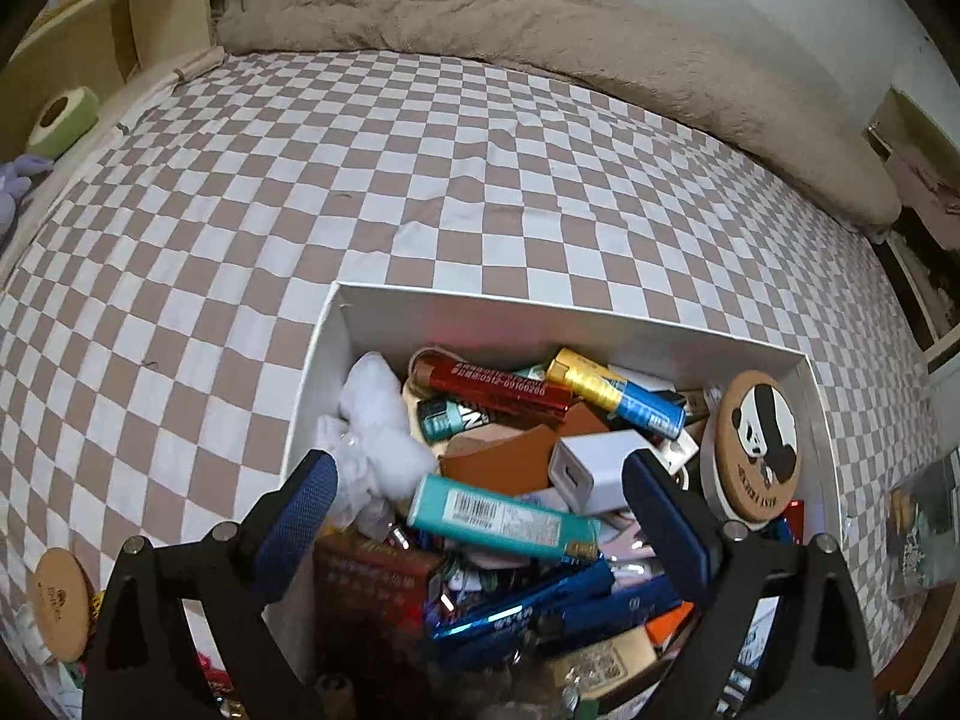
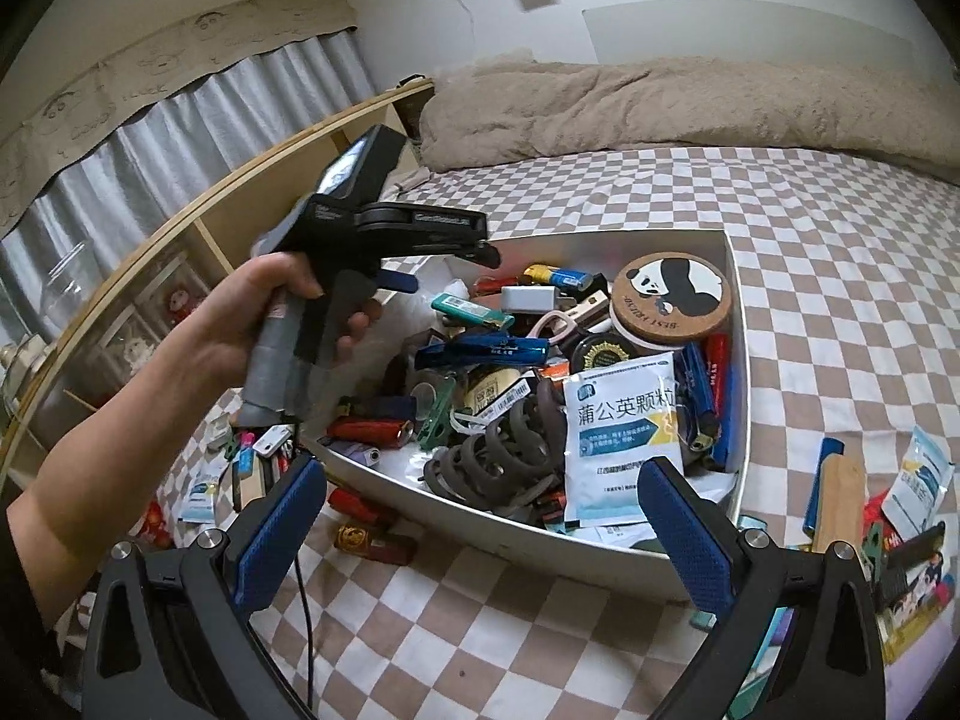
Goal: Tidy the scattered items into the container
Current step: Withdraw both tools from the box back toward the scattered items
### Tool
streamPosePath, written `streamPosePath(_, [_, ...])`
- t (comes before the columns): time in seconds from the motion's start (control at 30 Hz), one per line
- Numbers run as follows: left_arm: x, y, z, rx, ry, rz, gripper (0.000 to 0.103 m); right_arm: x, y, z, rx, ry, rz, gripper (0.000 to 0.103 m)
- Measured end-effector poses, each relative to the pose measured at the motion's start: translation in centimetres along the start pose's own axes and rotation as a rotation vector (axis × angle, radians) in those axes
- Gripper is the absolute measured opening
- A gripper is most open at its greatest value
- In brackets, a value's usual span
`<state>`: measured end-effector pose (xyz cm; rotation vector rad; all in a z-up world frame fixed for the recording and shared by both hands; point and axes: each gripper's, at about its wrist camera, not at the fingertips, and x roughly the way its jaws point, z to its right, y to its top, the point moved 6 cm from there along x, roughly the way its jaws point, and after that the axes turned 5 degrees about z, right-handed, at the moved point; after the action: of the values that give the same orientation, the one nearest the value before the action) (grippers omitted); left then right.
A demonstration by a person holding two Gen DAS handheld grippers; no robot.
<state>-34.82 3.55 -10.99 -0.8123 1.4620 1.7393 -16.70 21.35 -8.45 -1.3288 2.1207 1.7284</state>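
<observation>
Fingers apart on both our grippers, nothing between them: left gripper (image 1: 480, 504) hangs over the white box (image 1: 600, 324), right gripper (image 2: 480, 531) at its near wall. Checkered bed (image 1: 420, 180) lies open beyond the far rim. Teal lighter (image 1: 504, 516) rests on the pile inside; loose packets (image 2: 921, 480) lie right of the box.

Our black hand-held gripper (image 1: 480, 516) shows blue dimpled rubber pads (image 1: 297, 516), silver screws (image 1: 225, 531), grey-taped handle (image 2: 273, 360); our forearm is bare.
</observation>
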Motion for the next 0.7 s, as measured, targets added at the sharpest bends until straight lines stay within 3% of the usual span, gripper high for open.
streamPosePath(0.7, [-8.3, -4.7, 0.0, 0.115, -0.067, 0.173, 0.103, -3.5, 1.0, 0.7, 0.057, -0.078, 0.110, 0.103])
